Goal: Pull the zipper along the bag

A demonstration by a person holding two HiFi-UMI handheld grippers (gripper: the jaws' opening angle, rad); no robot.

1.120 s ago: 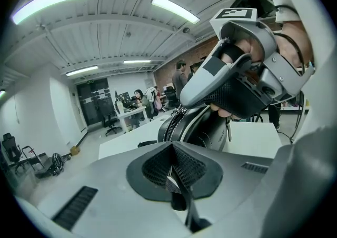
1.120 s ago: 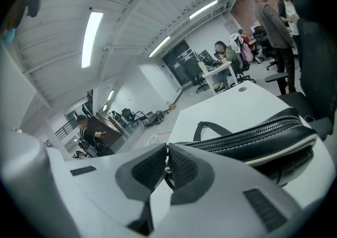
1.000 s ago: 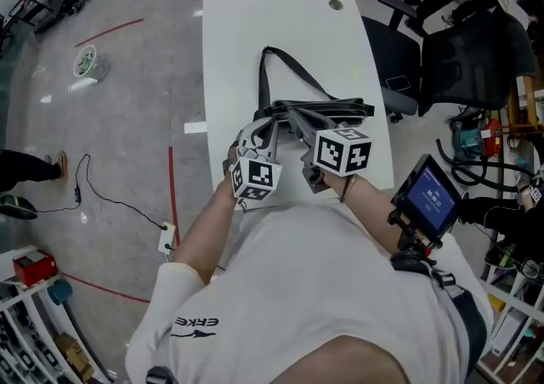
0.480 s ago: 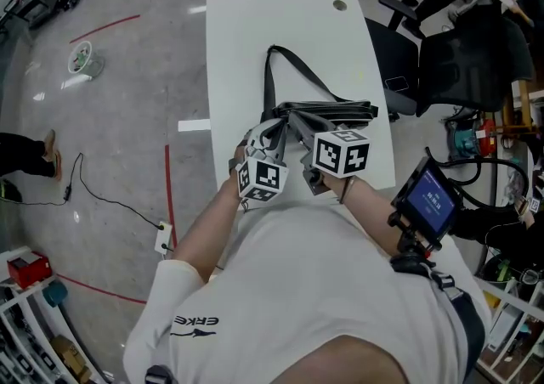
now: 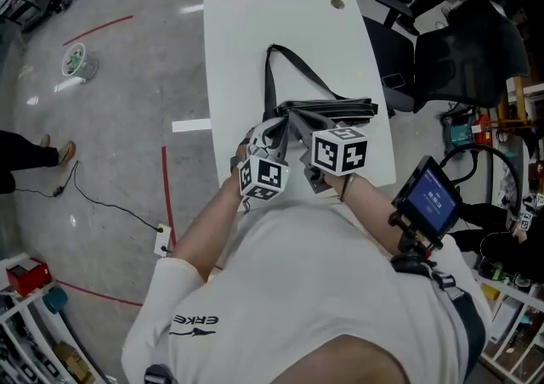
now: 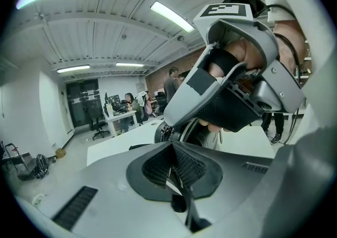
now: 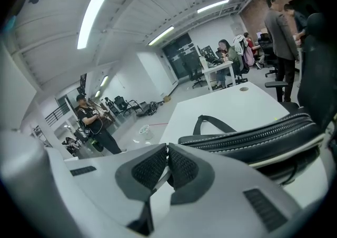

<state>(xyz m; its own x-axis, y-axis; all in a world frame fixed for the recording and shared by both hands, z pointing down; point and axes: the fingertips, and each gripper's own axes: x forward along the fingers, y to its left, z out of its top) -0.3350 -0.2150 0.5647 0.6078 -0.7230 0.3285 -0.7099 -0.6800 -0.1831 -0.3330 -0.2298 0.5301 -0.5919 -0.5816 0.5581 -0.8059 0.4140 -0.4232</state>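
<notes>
Black zippered bag [image 5: 327, 108] lies on the white table's [image 5: 255, 34] near half, strap [image 5: 266, 76] looping toward 11 o'clock; left gripper [image 6: 172, 164] clenched, jaws pressed together, bag just beyond at 12 o'clock; right gripper [image 7: 167, 164] likewise clenched, bag at its 2 o'clock.

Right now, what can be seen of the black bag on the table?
The black bag, leather-like with pale stitching, lies on the white table. Its zipper runs along the top, seemingly closed where visible. A dark strap loops away across the table. The left gripper and right gripper, jaws together, sit at its near end; contact unclear.
</notes>
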